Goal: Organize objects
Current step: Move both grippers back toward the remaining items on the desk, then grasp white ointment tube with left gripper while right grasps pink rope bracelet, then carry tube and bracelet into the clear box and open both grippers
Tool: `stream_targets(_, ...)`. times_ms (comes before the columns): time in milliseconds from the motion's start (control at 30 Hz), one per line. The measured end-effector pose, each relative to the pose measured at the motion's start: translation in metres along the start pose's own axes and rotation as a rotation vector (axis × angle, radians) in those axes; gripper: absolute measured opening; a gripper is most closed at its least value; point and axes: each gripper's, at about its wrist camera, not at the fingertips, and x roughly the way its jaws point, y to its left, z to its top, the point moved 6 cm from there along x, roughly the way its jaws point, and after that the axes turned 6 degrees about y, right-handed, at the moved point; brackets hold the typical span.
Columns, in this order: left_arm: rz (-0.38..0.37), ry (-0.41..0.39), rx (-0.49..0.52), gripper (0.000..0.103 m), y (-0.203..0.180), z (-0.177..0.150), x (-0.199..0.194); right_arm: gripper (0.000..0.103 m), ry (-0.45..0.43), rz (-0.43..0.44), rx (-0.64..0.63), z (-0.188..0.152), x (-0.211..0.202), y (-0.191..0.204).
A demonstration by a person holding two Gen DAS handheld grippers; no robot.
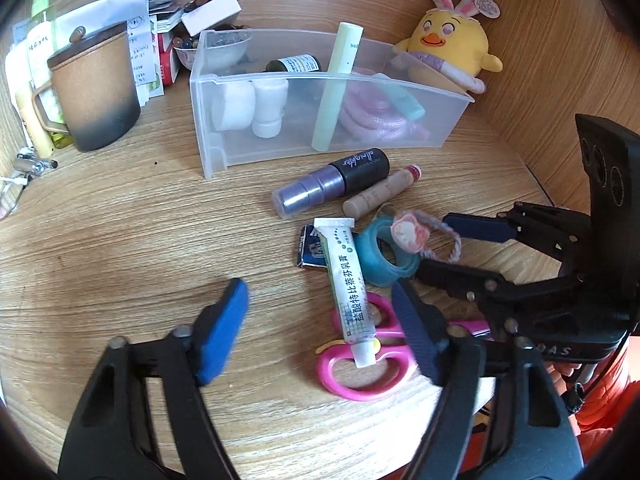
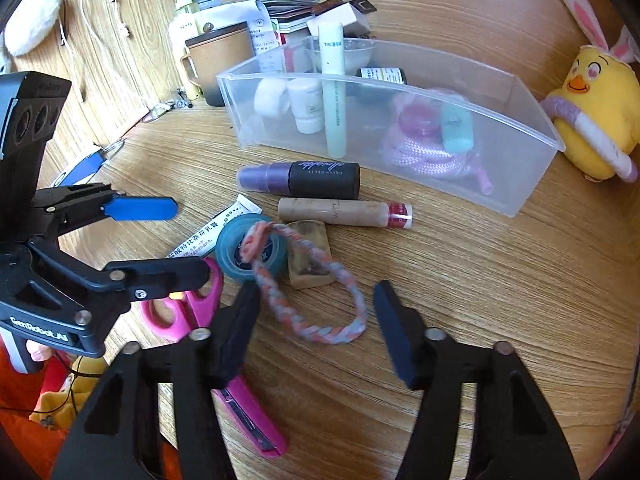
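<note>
Loose items lie on the wooden desk in front of a clear plastic bin (image 1: 448,120) (image 2: 520,168): a purple-and-black tube (image 1: 332,182) (image 2: 300,178), a tan stick with a red cap (image 1: 382,194) (image 2: 344,212), a white ointment tube (image 1: 348,288) (image 2: 208,236), a teal tape roll (image 1: 380,256) (image 2: 252,252), pink scissors (image 1: 360,376) (image 2: 188,308) and a braided hair tie (image 1: 406,232) (image 2: 316,330). My left gripper (image 1: 320,320) (image 2: 192,240) stands open astride the ointment tube and scissors. My right gripper (image 2: 316,320) (image 1: 434,246) is open around the hair tie's loop, pads close to it.
The bin holds white bottles, a pale green tube, pink rope and a teal container. A brown lidded mug (image 1: 96,84) (image 2: 216,64) and papers stand at the back left. A yellow plush chick (image 1: 448,48) (image 2: 596,116) sits right of the bin. A tan block (image 2: 308,256) lies under the hair tie.
</note>
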Motion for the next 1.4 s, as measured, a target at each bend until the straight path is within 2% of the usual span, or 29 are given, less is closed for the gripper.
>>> stream_targets(33,0.004,-0.004,0.003,0.062,0.000,0.000,0.000,0.035,-0.003,0.001,0.003,0.000,-0.001,-0.001)
stream_targets(100,0.014,-0.013,0.008,0.053,-0.001,0.000,0.000,0.022,-0.005,0.003,0.013,0.001,-0.001,-0.002)
stream_targets(200,0.023,-0.019,0.010,0.038,-0.001,0.000,-0.001,0.012,-0.012,0.008,0.030,0.000,-0.003,-0.004)
stream_targets(300,0.017,-0.024,0.008,0.027,-0.001,-0.001,-0.002,0.010,-0.020,0.010,0.052,-0.001,-0.005,-0.006)
stream_targets(333,0.025,-0.028,0.006,0.021,0.000,0.000,-0.003,0.010,-0.025,0.010,0.061,-0.001,-0.007,-0.008)
stream_targets(400,0.064,-0.041,0.018,0.016,-0.001,0.001,-0.005,0.009,-0.036,0.002,0.073,0.000,-0.010,-0.011)
stream_targets(867,0.083,-0.134,-0.006,0.016,0.006,0.023,-0.033,0.004,-0.139,-0.041,0.127,0.009,-0.045,-0.033)
stream_targets(1000,0.086,-0.173,-0.014,0.016,0.008,0.035,-0.043,0.005,-0.118,-0.022,0.128,0.011,-0.046,-0.036)
stream_targets(1033,0.086,-0.181,-0.016,0.016,0.009,0.038,-0.045,0.006,-0.105,-0.013,0.126,0.012,-0.043,-0.035)
stream_targets(1167,0.092,-0.211,-0.024,0.016,0.011,0.051,-0.051,0.025,-0.070,-0.015,0.111,0.012,-0.030,-0.029)
stream_targets(1333,0.104,-0.239,-0.029,0.016,0.017,0.069,-0.057,0.027,-0.011,-0.027,0.088,0.013,-0.008,-0.025)
stream_targets(1400,0.115,-0.250,-0.031,0.016,0.020,0.078,-0.059,0.031,-0.008,-0.040,0.089,0.013,-0.005,-0.028)
